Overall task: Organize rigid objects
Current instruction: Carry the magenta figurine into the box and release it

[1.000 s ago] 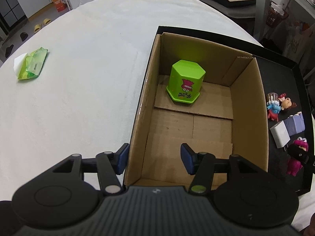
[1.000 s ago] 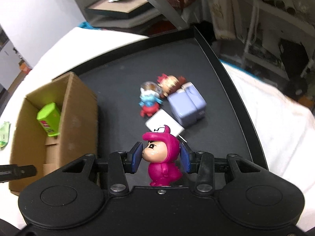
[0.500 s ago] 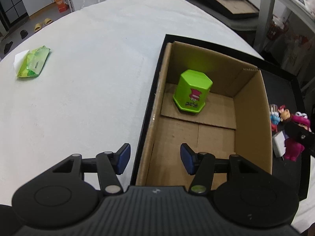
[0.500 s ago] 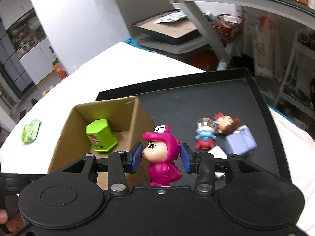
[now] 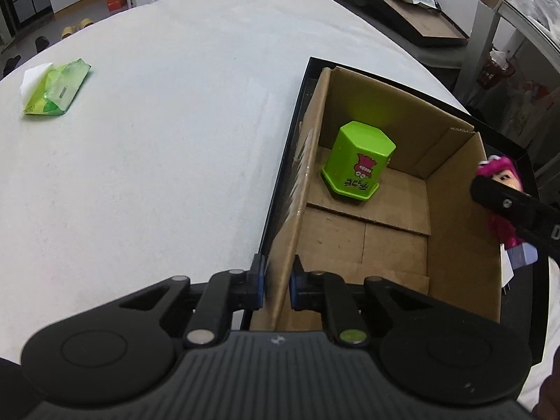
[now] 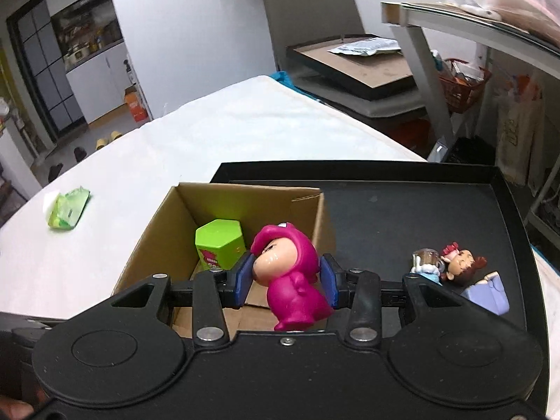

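Note:
An open cardboard box point(image 5: 455, 231) point(image 6: 161, 224) stands on a black tray point(image 6: 437, 217). Inside it sits a green hexagonal container point(image 5: 358, 161) point(image 6: 220, 243). My left gripper point(image 5: 276, 281) is shut on the box's near left wall. In my right gripper point(image 6: 285, 280) a pink figurine point(image 6: 290, 280) is held tilted, shut between the pads, above the box's right wall. The same pink figurine point(image 5: 500, 178) shows at the right edge of the left wrist view, partly behind the other gripper's finger. Two small figurines point(image 6: 448, 266) and a lilac block point(image 6: 490, 294) lie on the tray to the right.
A green wipes packet point(image 5: 52, 91) point(image 6: 66, 208) lies far left on the white tablecloth point(image 5: 157, 140). Beyond the table stand a metal shelf point(image 6: 437, 70) and a flat framed board point(image 6: 357, 66). A hand shows at the lower left corner of the right wrist view.
My left gripper went from open to shut on the box's left wall. The right gripper carried the pink figurine up and left from the tray to over the box's right wall, tilting it.

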Available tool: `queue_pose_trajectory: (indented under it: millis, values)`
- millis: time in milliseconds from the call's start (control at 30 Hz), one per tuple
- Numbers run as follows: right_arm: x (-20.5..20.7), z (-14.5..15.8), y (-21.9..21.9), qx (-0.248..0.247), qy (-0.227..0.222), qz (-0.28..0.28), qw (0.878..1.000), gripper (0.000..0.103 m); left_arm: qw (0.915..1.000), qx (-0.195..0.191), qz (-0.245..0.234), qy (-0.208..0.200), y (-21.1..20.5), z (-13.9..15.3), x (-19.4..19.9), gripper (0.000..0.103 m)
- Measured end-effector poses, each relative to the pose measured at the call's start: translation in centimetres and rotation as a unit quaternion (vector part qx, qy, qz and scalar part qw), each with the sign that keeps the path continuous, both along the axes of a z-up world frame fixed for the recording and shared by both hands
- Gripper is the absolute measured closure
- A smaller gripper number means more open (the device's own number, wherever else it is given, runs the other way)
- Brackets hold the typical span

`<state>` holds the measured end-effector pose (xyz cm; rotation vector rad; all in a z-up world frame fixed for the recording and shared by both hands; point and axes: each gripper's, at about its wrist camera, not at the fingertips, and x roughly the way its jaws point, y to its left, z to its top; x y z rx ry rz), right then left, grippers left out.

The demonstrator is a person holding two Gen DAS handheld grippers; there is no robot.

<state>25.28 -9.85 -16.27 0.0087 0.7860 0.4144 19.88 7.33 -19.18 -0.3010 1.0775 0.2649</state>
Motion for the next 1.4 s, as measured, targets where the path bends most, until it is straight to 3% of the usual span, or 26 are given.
queue_pose_trajectory:
  millis: [233,733,800,867,900,1233,1400]
  values:
    - [-0.2,0.2,1.4,-0.025,-0.025,0.006,0.999,0.063,0.9998,-0.020,-0.001,-0.001,0.7,-0.1,-0.1,0.090]
    - [1.4,1.7,3.3,0.032,-0.052,0.023,0.998,0.064,0.9996,-0.025,-0.002,-0.010,1.2,-0.1,-0.3,0.090]
    - [1.6,1.9,3.4,0.031,-0.053,0.023,0.998,0.060,0.9996,-0.025,-0.003,-0.009,1.2,-0.1,-0.3,0.090]
    - [1.8,1.6,3.5,0.017,-0.046,0.019,0.999,0.047,0.9997,-0.025,-0.002,-0.006,1.2,-0.1,-0.2,0.090]
    - [1.8,1.3,3.3,0.017,-0.044,0.013,0.999,0.046,0.9997,-0.026,-0.001,-0.004,1.2,-0.1,-0.2,0.090]
    - [1.7,1.4,-0.6,0.009,-0.016,-0.073,0.997,0.046,0.9994,-0.014,-0.015,0.028,0.5,0.5,0.6,0.087]
    - [2.1,0.8,-3.1,0.008,0.036,-0.104,0.994,0.047,0.9996,-0.004,-0.015,0.024,0.0,1.1,0.6,0.087]
